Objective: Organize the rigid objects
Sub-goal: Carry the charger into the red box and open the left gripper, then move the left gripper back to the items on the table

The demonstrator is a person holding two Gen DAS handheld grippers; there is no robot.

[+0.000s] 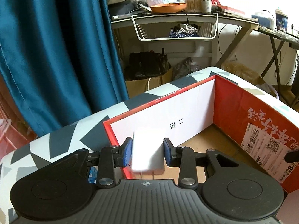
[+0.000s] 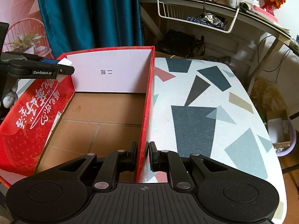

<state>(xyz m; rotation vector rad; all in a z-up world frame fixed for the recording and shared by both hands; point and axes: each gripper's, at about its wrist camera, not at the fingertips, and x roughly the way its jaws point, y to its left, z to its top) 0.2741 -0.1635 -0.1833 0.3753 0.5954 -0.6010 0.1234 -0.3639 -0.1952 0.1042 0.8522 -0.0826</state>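
A flat white rectangular block [image 1: 147, 149] sits between the blue pads of my left gripper [image 1: 147, 146], which is shut on it. The block hangs over the left wall of an open red cardboard box [image 1: 243, 110]. In the right wrist view the same gripper [image 2: 64, 66] shows from the side above the box's far left corner, with the white block [image 2: 65, 62] poking out of it. My right gripper [image 2: 143, 154] is shut on the box's right wall [image 2: 147, 100], one finger inside and one outside. Only the bare brown bottom of the box shows inside it.
The box stands on a table with a grey, teal and red triangle pattern [image 2: 198, 123], whose round edge falls off at the right. Behind hang a blue curtain [image 1: 56, 46] and a cluttered desk with a white wire basket [image 1: 175, 28]. Cardboard boxes and bags lie on the floor.
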